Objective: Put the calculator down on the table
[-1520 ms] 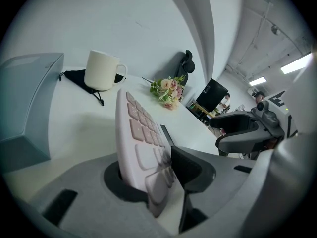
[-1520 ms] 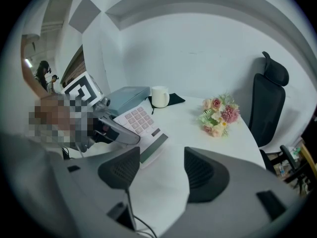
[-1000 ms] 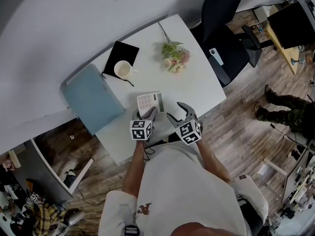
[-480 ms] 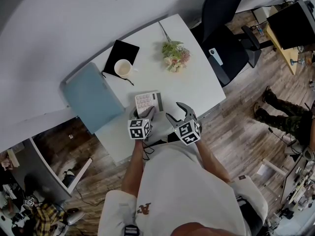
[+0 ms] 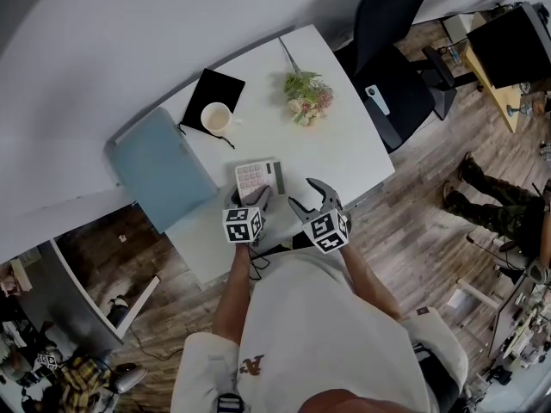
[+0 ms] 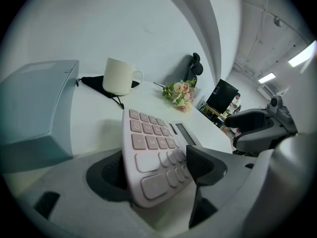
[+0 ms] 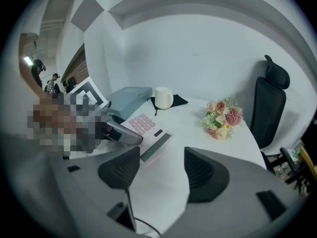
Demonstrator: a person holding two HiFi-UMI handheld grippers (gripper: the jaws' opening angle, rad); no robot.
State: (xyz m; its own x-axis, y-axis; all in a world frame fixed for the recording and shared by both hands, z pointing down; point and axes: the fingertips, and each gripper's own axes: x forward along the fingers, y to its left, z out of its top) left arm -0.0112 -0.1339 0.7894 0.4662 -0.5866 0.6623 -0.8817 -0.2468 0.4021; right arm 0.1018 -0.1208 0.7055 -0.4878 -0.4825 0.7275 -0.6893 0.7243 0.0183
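The white table [image 5: 344, 149] fills the middle of my head view, its corner toward the black office chair [image 5: 392, 67] at the upper right. On the table's left end lies a blue-grey case [image 5: 159, 172], closed and flat.

My right gripper [image 7: 161, 175] hangs over bare tabletop near the front edge, just right of the calculator. Its jaws are spread wide with only table surface between them.

My left gripper [image 6: 157, 168] sits beside it at the same edge. Its jaws have just been opening and now stand well apart, with the near end of the pale pink calculator [image 5: 260, 179] between them. The calculator is tilted with its back toward the left pad, and the right pad's tip stands just over the lower keys. I see no squeeze on it. Its far end, the display end, reaches out onto the table toward the flowers.

Beyond the calculator lies a black pouch [image 5: 213, 91], and a cream mug [image 5: 215, 120] stands upright on its near corner. A small bouquet [image 5: 306, 95] of pink and cream flowers lies to the right of them, well apart.
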